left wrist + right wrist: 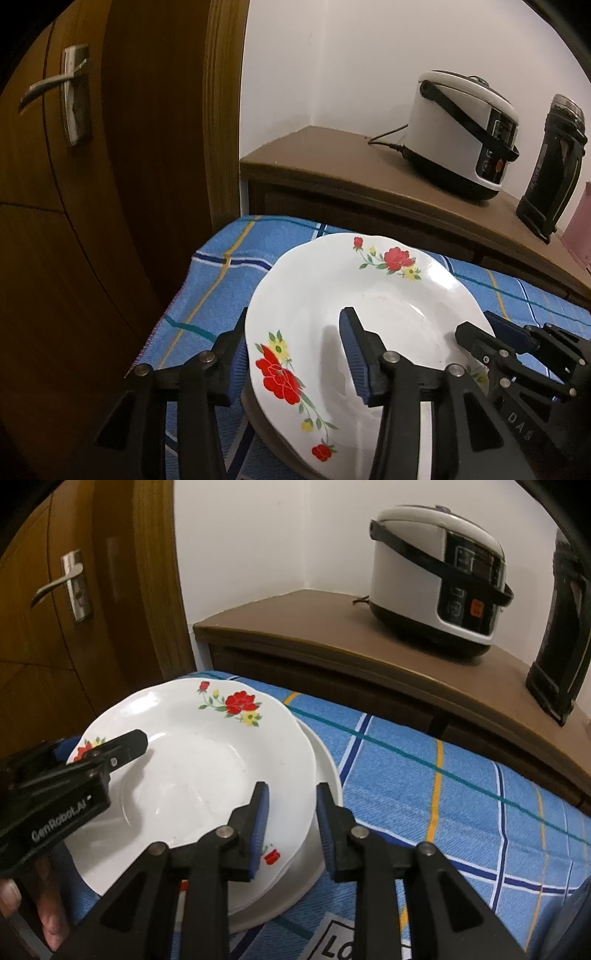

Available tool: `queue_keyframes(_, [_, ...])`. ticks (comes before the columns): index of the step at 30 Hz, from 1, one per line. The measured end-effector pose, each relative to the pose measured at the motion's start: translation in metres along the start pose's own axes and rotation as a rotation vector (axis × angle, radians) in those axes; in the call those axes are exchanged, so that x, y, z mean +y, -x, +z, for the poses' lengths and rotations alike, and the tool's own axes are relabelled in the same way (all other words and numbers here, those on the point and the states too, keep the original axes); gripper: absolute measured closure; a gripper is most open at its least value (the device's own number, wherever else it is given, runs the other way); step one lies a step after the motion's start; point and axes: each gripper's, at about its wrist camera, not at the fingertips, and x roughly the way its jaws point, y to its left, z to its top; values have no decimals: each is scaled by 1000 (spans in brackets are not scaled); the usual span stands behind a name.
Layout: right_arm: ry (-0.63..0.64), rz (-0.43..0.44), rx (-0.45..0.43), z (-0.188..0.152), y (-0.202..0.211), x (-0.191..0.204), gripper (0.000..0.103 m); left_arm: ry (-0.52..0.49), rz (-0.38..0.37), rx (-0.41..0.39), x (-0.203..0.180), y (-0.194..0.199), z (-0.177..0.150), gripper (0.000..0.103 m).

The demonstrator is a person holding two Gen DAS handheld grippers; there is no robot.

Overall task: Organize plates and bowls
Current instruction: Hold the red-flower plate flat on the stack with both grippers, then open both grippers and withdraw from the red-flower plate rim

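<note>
The flowered plate [332, 295] lies on top of a stack on the blue checked cloth [221, 266] covering the tabletop. In the left wrist view, the left gripper [291, 350] straddles the plate's near rim, jaws spread, one finger over the plate, one outside (whether the pads touch the rim I cannot tell). One rice cooker [461, 133] and one black flask [554, 162] stand on the sideboard [332, 166].

In the right wrist view, the right gripper [291, 823] straddles the opposite rim, jaws apart. Two plates show: the flowered one on a plain white plate [325, 775].
</note>
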Motion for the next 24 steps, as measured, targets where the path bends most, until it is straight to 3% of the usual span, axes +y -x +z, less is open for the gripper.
queue_keyframes(11, [-17, 6, -5, -1, 1, -4, 75, -2, -1, -1, -1, 1, -1, 55])
queue_keyframes(15, [-33, 33, -18, -2, 2, -5, 65, 0, -6, 2, -1, 0, -1, 55])
queue_keyframes(20, [-22, 35, -24, -3, 4, -2, 60, 8, -10, 14, -1, -2, -1, 55])
queue_keyframes(24, [2, -19, -97, -1, 16, -1, 56, 14, -9, 19, 0, -3, -1, 55])
